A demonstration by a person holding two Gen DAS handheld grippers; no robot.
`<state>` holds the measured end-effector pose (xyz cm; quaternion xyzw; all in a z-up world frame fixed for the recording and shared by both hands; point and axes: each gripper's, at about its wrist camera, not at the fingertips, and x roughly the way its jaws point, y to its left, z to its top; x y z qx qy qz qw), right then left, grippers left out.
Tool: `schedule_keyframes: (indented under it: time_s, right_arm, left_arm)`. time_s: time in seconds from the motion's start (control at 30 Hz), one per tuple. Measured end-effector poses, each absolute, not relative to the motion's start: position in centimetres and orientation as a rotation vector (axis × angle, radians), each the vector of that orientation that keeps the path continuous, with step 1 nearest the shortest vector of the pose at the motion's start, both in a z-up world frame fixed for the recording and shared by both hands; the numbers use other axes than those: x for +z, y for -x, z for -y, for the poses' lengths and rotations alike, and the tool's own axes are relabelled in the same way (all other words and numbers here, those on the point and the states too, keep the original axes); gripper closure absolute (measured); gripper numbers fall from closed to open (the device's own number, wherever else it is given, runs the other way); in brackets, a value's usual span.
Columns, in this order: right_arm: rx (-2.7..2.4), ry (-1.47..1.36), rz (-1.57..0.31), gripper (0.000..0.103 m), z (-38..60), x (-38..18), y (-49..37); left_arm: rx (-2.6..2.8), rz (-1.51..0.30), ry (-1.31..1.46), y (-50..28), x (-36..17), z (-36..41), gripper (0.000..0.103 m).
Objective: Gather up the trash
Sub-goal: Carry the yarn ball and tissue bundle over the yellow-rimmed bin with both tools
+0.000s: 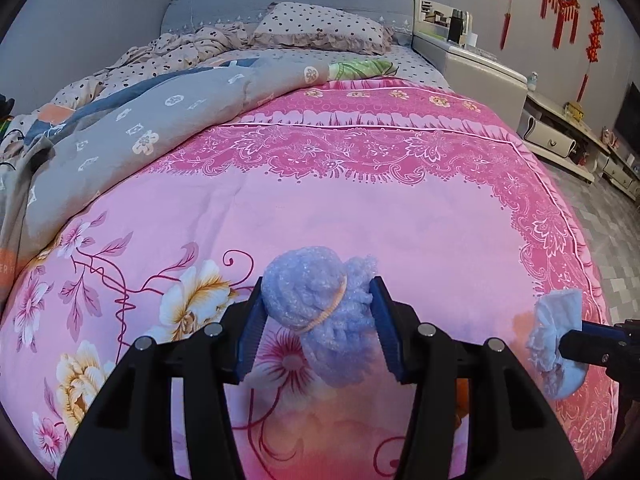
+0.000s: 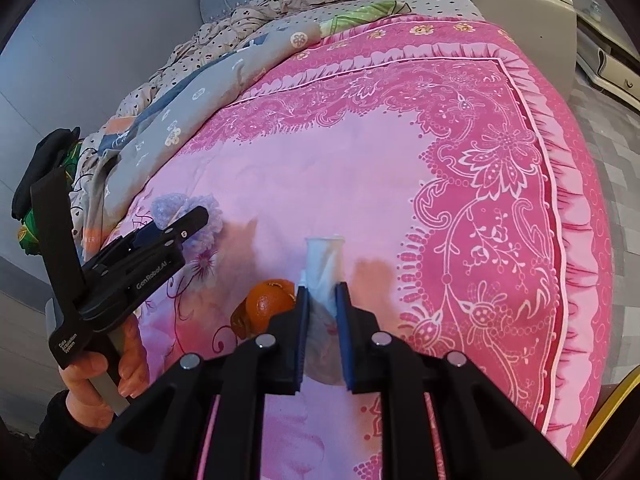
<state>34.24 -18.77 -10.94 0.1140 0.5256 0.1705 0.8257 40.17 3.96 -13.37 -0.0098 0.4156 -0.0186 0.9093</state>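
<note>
A crumpled wad of pale blue bubble wrap (image 1: 316,304), tied with an orange rubber band, sits between the blue pads of my left gripper (image 1: 319,286), which is shut on it just above the pink floral bedspread (image 1: 360,220). My right gripper (image 2: 322,292) is shut on a crumpled white tissue (image 2: 324,256) that sticks out past its fingertips. The left wrist view shows that tissue (image 1: 556,336) and the right gripper (image 1: 576,340) at the right edge. An orange peel (image 2: 268,304) lies on the bedspread just left of the right gripper. In the right wrist view, the left gripper (image 2: 192,216) holds its wad (image 2: 204,236).
A person's hand (image 2: 88,384) grips the left gripper's handle. A grey quilt (image 1: 140,132) and polka-dot bedding (image 1: 320,24) are bunched toward the headboard. A white cabinet (image 1: 472,64) stands beside the bed, with tiled floor (image 1: 612,232) to the right.
</note>
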Motion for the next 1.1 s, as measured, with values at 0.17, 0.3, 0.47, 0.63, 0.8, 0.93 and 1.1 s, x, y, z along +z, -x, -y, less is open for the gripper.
schedule_keyframes:
  time_s: [0.17, 0.3, 0.47, 0.63, 0.8, 0.93, 1.1]
  right_arm:
    - [0.358, -0.256, -1.112, 0.090, 19.7, -9.8, -32.4]
    - [0.360, -0.268, -1.087, 0.090, 20.7, -8.4, -30.5]
    - [0.358, -0.281, -1.063, 0.090, 22.1, -7.4, -28.1]
    - [0.355, -0.302, -1.059, 0.090, 23.6, -7.0, -25.6]
    - [0.334, -0.319, -1.028, 0.090, 26.2, -5.8, -23.1]
    - [0.315, -0.331, -0.992, 0.090, 28.7, -4.7, -21.0]
    - [0.276, -0.347, -0.970, 0.090, 32.4, -4.0, -18.5]
  left_arm:
    - [-0.054, -0.827, 0.025, -37.1, -11.0, -3.7, 0.055]
    - [-0.070, -0.819, 0.034, -34.4, -9.9, -3.3, 0.055]
    - [-0.094, -0.819, 0.054, -30.7, -9.6, -2.5, 0.055]
    - [-0.107, -0.806, 0.049, -27.4, -8.4, -1.0, 0.055]
    - [-0.137, -0.772, 0.044, -24.0, -6.2, 0.8, 0.055]
    - [-0.148, -0.761, 0.049, -21.4, -4.8, 2.4, 0.055]
    - [-0.187, -0.748, 0.061, -19.0, -3.6, 4.9, 0.055]
